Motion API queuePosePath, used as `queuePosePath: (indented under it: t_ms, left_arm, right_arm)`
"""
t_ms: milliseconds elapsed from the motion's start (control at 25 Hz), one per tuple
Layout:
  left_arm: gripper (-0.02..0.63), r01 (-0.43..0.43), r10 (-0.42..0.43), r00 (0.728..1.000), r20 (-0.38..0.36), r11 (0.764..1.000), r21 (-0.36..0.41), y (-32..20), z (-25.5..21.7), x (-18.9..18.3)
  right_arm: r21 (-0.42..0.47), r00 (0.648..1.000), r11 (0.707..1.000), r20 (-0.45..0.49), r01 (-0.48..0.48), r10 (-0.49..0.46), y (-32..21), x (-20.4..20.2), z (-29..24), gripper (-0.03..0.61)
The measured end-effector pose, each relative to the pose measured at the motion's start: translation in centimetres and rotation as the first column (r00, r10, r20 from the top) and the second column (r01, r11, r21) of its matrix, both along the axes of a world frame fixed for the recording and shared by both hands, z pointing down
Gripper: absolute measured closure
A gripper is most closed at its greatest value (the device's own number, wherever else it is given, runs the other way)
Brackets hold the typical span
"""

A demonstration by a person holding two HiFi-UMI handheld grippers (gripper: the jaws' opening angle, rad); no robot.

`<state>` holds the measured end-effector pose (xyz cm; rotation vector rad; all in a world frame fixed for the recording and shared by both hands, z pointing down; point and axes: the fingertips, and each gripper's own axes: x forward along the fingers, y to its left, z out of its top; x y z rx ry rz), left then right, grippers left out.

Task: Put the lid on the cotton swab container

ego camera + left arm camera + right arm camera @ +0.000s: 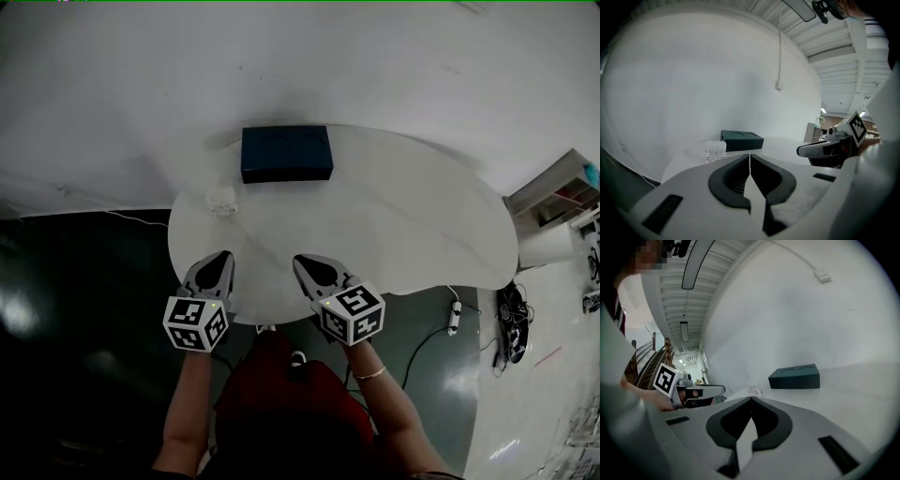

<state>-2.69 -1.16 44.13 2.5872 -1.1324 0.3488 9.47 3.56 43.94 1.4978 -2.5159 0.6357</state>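
Note:
A small clear cotton swab container (221, 200) (715, 151) (753, 390) stands on the round white table (403, 225), at its left side. I cannot make out a separate lid in any view. My left gripper (223, 255) (750, 154) hovers over the table's near edge, a little nearer than the container, jaws shut and empty. Just to its right, my right gripper (302, 260) (751, 398) is level with it, also shut with nothing between its jaws. Each gripper shows in the other's view.
A dark blue box (286, 153) (741, 140) (795, 376) with two round recesses in its top lies at the table's far edge, beyond the container. Cables and a power strip (454, 317) lie on the dark floor at right. A white wall rises behind the table.

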Motion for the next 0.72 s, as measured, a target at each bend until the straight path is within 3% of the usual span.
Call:
queuePosePath:
  t_ms: [720]
  left_arm:
    - [0.583,0.040,-0.040,0.999,0.000,0.998,0.039,8.1,-1.9,-0.2]
  right_arm:
    - [0.040,0.998,0.999,-0.053,-0.013,0.015,8.2,0.6,-1.7,0.561]
